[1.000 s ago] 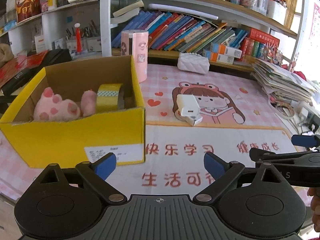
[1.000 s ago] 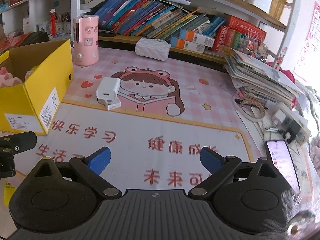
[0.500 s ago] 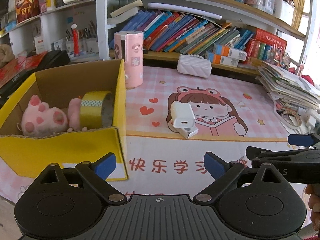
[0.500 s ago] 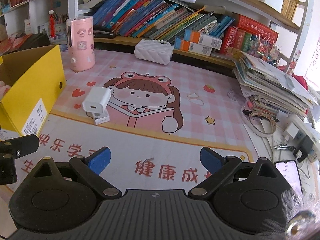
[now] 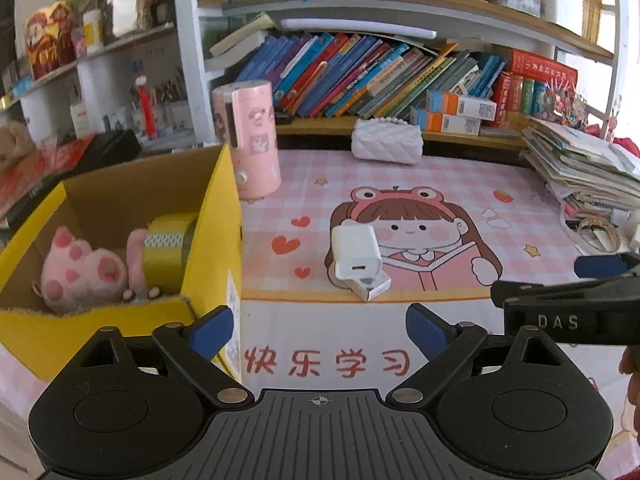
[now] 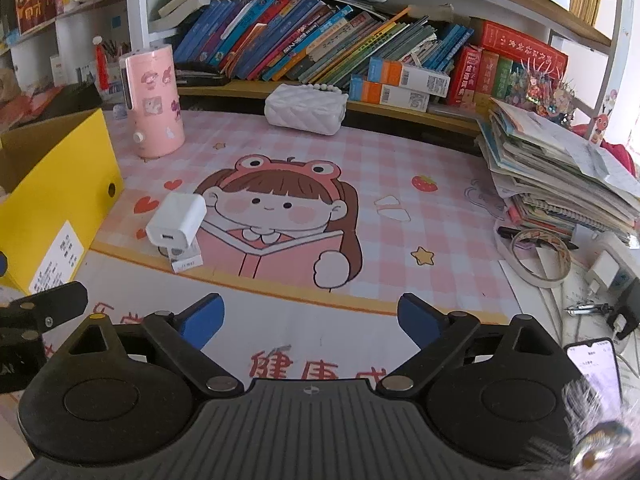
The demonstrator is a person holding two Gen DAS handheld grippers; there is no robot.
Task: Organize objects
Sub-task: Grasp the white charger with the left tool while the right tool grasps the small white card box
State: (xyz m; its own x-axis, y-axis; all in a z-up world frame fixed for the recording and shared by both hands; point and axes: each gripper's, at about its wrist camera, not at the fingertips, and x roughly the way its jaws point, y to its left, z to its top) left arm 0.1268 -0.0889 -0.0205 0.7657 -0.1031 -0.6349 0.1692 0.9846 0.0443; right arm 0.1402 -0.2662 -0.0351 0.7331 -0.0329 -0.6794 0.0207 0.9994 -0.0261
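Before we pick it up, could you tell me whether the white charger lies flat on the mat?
Not flat: the white charger is propped, tilted, on a small white box.

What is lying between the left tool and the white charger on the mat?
Nothing lies there. In the left wrist view only bare printed mat separates the open left tool from the white charger, which leans on a small white box.

surface: pink cartoon desk mat (image 6: 400,168) | on it: yellow box (image 5: 208,240); white charger (image 5: 356,252); pink canister (image 5: 250,136); white quilted pouch (image 5: 386,140)
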